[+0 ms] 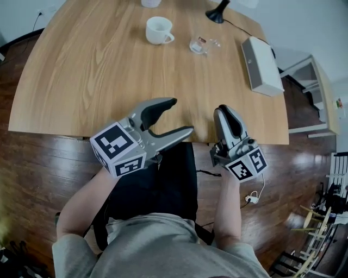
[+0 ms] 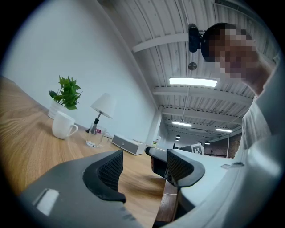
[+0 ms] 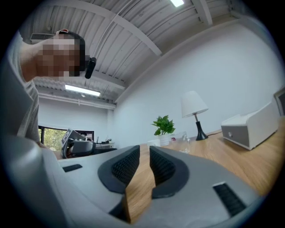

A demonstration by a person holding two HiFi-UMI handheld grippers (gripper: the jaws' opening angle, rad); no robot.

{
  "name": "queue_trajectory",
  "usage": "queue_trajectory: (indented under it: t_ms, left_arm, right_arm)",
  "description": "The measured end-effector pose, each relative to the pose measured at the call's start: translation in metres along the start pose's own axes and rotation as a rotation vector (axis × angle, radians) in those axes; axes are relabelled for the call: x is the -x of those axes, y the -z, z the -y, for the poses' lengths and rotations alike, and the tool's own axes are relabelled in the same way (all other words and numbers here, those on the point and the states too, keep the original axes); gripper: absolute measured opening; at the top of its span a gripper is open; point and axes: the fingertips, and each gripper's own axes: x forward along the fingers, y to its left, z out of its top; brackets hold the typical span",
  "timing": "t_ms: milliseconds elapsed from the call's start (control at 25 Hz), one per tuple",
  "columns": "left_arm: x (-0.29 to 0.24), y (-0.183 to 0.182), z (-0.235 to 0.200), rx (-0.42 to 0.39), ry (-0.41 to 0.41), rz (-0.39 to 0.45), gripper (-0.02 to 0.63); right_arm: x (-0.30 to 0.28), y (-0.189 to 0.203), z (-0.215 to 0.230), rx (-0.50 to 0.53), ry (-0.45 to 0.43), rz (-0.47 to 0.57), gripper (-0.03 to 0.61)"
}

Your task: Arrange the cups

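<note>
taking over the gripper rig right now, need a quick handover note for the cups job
Left gripper: open, empty, held level at the near edge of the table.
Right gripper: shut, nothing between its jaws, also at the near edge.
Cups: the white mug stands upright on the far side of the table. The glass cup sits to its right, apart from it, near the lamp and the white box.
Done: nothing visible so far; neither cup is held or touched.
Left: reach across, pick up the cups and arrange them.
</note>
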Motion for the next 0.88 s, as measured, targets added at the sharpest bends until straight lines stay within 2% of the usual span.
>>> queue_trajectory:
  t_ms: [120,280,320,360,480,680,880]
  left_arm:
    - [0.002,0.000,0.000,0.013,0.002,0.001,0.302]
    - [0.003,0.000,-0.002,0.035,0.001,0.011,0.302]
    - [0.002,0.001,-0.003,0.040,0.000,0.013,0.302]
    - [0.001,0.002,-0.003,0.045,0.000,0.015,0.302]
    - [0.000,0.004,-0.002,0.048,0.000,0.011,0.302]
    - [-0.001,0.007,-0.002,0.005,-0.001,-0.010,0.302]
    - [-0.001,0.007,-0.001,0.014,0.002,-0.004,0.302]
  right_arm:
    - [-0.009,-0.011,0.022,0.039,0.047,-0.039,0.103]
    - [-0.047,-0.022,0.060,0.184,0.075,-0.153,0.114]
    - [-0.059,-0.020,0.073,0.203,0.073,-0.191,0.131]
    - [-0.071,-0.017,0.087,0.221,0.071,-0.237,0.177]
    - [-0.102,-0.003,0.123,0.309,0.095,-0.376,0.212]
    - [-0.147,0.006,0.169,0.435,0.149,-0.489,0.209]
    - [-0.175,0.021,0.172,0.468,0.047,-0.574,0.134]
